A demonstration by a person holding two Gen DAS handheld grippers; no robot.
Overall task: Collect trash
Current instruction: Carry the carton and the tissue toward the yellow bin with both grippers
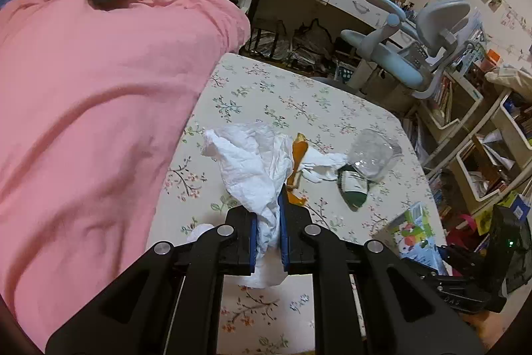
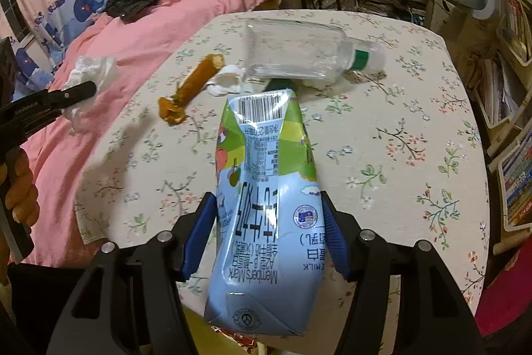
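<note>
The table point(image 2: 399, 108) has a flowery cloth. Near its far edge lie a clear bottle point(image 2: 299, 52), an orange peel point(image 2: 193, 88) and white tissue point(image 2: 226, 79).

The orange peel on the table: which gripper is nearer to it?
Left. The left gripper, clamping white tissue, has its fingertips right beside the orange peel. The right gripper, holding the milk carton, sits farther back.

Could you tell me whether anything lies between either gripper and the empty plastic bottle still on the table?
No loose object blocks the bottle, but both grippers are full: the left gripper pinches a tissue, and the right gripper holds a milk carton whose far end nearly reaches the bottle.
</note>
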